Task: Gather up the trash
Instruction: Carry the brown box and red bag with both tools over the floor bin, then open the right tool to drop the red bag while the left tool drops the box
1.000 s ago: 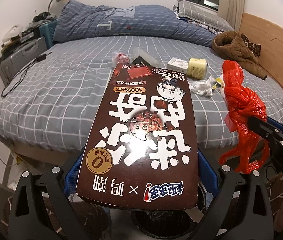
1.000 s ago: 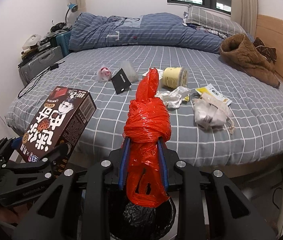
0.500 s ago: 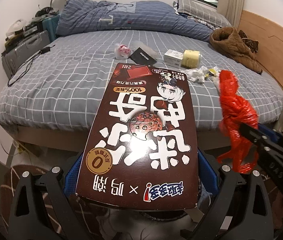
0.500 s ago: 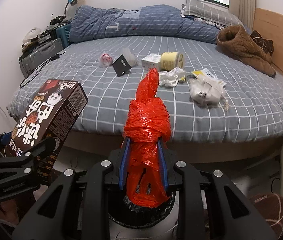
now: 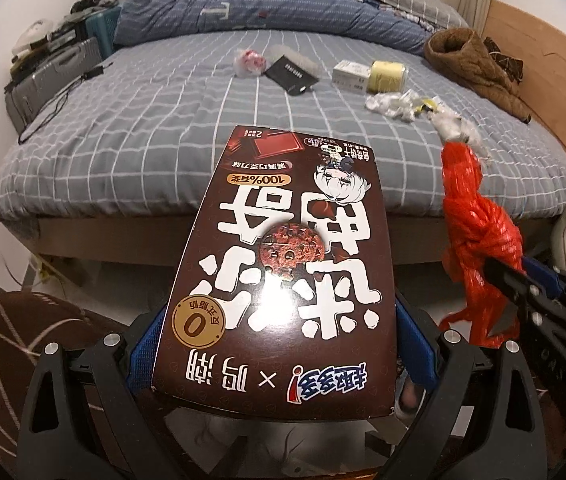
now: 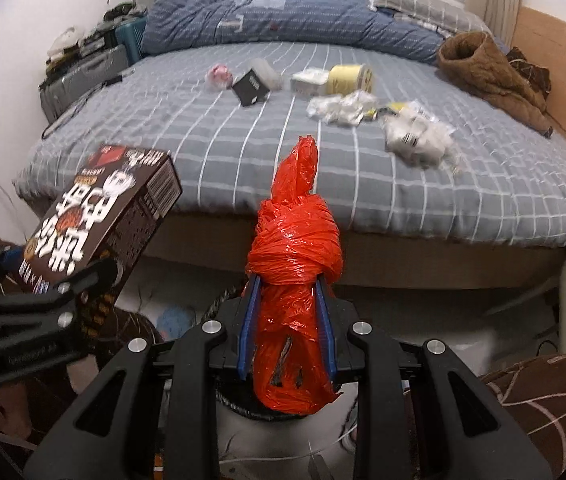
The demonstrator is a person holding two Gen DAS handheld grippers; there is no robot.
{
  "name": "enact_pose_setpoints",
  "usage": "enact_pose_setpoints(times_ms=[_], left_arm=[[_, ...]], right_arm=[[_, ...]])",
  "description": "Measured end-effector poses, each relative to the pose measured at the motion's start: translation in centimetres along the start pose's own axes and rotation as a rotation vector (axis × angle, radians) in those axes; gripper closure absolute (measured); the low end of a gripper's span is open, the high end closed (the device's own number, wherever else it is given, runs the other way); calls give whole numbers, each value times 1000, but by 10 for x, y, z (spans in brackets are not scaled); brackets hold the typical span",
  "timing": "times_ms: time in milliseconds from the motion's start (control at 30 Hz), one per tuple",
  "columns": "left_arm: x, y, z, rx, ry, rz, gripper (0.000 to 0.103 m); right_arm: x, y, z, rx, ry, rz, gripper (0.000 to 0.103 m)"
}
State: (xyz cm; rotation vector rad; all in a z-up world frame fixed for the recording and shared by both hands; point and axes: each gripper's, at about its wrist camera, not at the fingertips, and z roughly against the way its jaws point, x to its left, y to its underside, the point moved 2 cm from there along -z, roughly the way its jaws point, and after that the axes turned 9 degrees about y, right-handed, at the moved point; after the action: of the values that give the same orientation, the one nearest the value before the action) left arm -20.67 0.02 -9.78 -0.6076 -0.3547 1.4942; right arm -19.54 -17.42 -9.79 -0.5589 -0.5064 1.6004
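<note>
The right gripper [image 6: 287, 322] has its blue fingers [image 6: 248, 324] pinching the red bag [image 6: 297, 264] just under the knot; the bag's long axis runs along the fingers, tail end to 12 o'clock in the right wrist view, loose bottom to 6 o'clock. Directly below that bottom there is a dark round rim, probably a bin [image 6: 243, 408], but it is mostly hidden, so I can't tell its full outline. I judge the coming move turns on this: the bag hangs over the bin, and the drop is straight down toward 6 o'clock. The left gripper [image 5: 275, 344] has its fingers pressed on both narrow sides of the box [image 5: 283, 264], a brown snack carton, long axis also 6 to 12. In the right wrist view the box sits at approx. 9 o'clock from the bag, apart from it, so the right hand looks nearer to the bin. Both grippers are held level, in front of the bed [image 6: 243, 168] and lower than the mattress top. More trash lies on the bed: wrappers [image 6: 343, 108], a yellow jar [image 6: 349, 78], a black card [image 6: 251, 88].
</note>
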Motion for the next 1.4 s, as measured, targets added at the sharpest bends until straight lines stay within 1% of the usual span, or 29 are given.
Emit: enact_pose_setpoints(times_ms=[133, 300, 400, 600, 767, 1000, 1233, 1400], left_arm=[[6, 11, -19, 38, 6, 13, 10], [14, 20, -44, 76, 7, 21, 10], [16, 20, -57, 91, 0, 22, 10], [17, 17, -82, 113, -11, 15, 10], [19, 18, -103, 146, -18, 16, 10], [24, 20, -119, 184, -23, 19, 10], [43, 29, -129, 215, -35, 63, 10], [58, 35, -135, 235, -52, 105, 10]], right_arm=[[9, 14, -19, 48, 7, 31, 77], [13, 27, -46, 113, -2, 36, 77], [15, 32, -64, 152, -8, 29, 77], [21, 33, -89, 194, -28, 11, 77], [24, 37, -110, 236, -37, 17, 77], [37, 46, -140, 307, -43, 40, 76], [57, 55, -162, 362, -63, 78, 74], [62, 60, -174, 389, -75, 89, 71]])
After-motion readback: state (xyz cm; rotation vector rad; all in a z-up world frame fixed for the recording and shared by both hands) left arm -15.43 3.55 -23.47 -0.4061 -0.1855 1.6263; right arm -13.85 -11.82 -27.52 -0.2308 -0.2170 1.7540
